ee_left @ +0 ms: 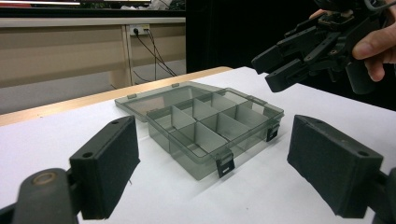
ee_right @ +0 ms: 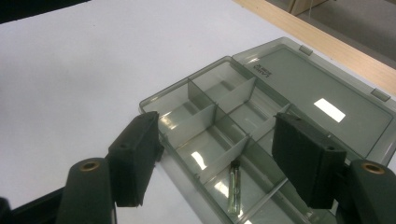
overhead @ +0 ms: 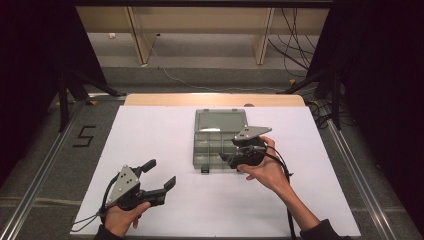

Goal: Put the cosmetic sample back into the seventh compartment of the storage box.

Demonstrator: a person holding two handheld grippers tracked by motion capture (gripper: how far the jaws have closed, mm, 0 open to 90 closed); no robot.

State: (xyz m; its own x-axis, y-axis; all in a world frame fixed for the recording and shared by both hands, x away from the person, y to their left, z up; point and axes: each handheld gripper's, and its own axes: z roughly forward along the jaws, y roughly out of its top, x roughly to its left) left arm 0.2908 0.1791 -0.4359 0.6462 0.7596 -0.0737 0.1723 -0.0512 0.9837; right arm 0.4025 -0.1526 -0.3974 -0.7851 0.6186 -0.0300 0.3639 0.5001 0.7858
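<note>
The right gripper (overhead: pixel 227 159) was held just above the near right part of the box (overhead: pixel 206 162), and its jaws were spread wide with nothing pinched between them. Under those jaws, a small thin stick (ee_right: pixel 235 186) was seen lying flat in one of the near compartments. It was not touched by either pad. What the little stick was made of could not be told.

The box was lying on the white sheet (overhead: pixel 150 135), with its clear lid (overhead: pixel 220 120) folded all the way back and flat. The other compartments that could be seen looked bare.

The left gripper (overhead: pixel 159 173) was held low over the sheet, well apart from the box on its left side. Its jaws were spread too, and nothing was held in them.

The step in hand was judged to be the drop of the stick into its little room. For this to be done well, the right gripper should be lifted straight up, so the thin walls would not be bumped. The stick should be left flat on the floor of its room, not leaned on a wall. If the lid was to be shut next, the box could be kept steady by the left gripper, because a light box may slide on a smooth sheet.
</note>
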